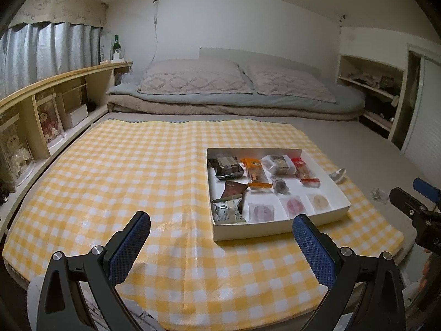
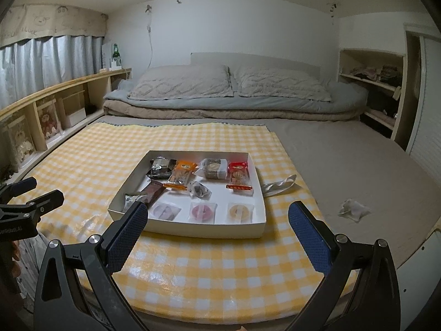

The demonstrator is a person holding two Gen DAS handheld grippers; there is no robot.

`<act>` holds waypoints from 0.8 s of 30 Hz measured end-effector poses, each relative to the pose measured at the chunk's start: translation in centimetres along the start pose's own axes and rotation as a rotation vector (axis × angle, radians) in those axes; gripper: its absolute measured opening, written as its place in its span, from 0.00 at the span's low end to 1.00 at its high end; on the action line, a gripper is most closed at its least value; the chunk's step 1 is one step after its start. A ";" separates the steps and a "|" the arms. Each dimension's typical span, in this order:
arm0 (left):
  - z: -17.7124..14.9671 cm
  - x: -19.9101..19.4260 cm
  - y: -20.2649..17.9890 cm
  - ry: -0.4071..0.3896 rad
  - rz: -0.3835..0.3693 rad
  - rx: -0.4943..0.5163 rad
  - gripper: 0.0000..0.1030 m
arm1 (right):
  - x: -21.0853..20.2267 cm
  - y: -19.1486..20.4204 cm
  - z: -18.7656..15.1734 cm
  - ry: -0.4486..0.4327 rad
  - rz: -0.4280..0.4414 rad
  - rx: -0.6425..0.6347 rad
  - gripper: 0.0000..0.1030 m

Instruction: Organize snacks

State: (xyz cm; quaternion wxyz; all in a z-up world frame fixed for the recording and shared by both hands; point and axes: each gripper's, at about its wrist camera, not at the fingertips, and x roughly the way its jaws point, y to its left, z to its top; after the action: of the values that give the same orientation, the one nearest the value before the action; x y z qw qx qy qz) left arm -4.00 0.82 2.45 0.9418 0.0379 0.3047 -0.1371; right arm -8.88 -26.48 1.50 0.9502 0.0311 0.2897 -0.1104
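A white shallow box [image 1: 278, 227] [image 2: 193, 227] sits on a yellow checked cloth [image 1: 124, 171] [image 2: 209, 270]. It holds several wrapped snacks: a dark pack [image 2: 161, 167], an orange pack [image 2: 182, 175], a red pack [image 2: 239, 178], a brown pack [image 2: 154, 190] and three round cookies, purple [image 2: 164, 211], pink [image 2: 202, 211] and yellow [image 2: 240, 211]. My left gripper [image 1: 220, 237] is open and empty, in front of the box's near left corner. My right gripper [image 2: 217, 224] is open and empty, just in front of the box.
An empty clear wrapper [image 2: 278, 186] lies right of the box, and a crumpled one [image 2: 354, 209] lies on the grey sheet. Pillows and folded bedding [image 2: 228, 96] are at the back. Wooden shelves [image 1: 49, 102] run along the left, and a shelf niche [image 2: 374, 88] stands at the right.
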 end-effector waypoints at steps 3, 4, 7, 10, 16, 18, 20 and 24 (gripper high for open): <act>0.1 0.0 0.1 -0.001 -0.004 -0.001 1.00 | 0.1 0.0 -0.2 0.001 -0.007 -0.003 1.00; 0.1 0.0 0.1 -0.002 -0.003 -0.001 1.00 | 0.2 0.0 -0.2 0.003 -0.010 -0.005 1.00; 0.0 -0.1 0.2 -0.005 0.000 0.002 1.00 | 0.3 0.0 -0.2 0.005 -0.015 -0.009 1.00; 0.0 -0.1 0.1 -0.007 0.001 0.001 1.00 | 0.3 0.2 -0.2 0.005 -0.020 -0.013 1.00; 0.0 -0.1 -0.1 -0.010 0.006 0.002 1.00 | 0.3 0.2 -0.2 0.004 -0.022 -0.015 1.00; 0.0 -0.1 0.0 -0.011 0.006 0.004 1.00 | 0.3 0.2 -0.2 0.004 -0.022 -0.017 1.00; 0.0 0.0 -0.1 -0.010 0.008 0.006 1.00 | 0.3 0.3 -0.2 0.004 -0.023 -0.016 1.00; 0.0 0.1 -0.1 -0.013 0.007 0.007 1.00 | 0.3 0.3 -0.2 0.005 -0.023 -0.017 1.00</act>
State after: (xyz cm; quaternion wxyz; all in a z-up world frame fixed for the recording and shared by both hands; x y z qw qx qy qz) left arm -3.93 0.68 2.42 0.9441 0.0415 0.2980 -0.1349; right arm -8.68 -26.24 1.17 0.9484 0.0200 0.2931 -0.1188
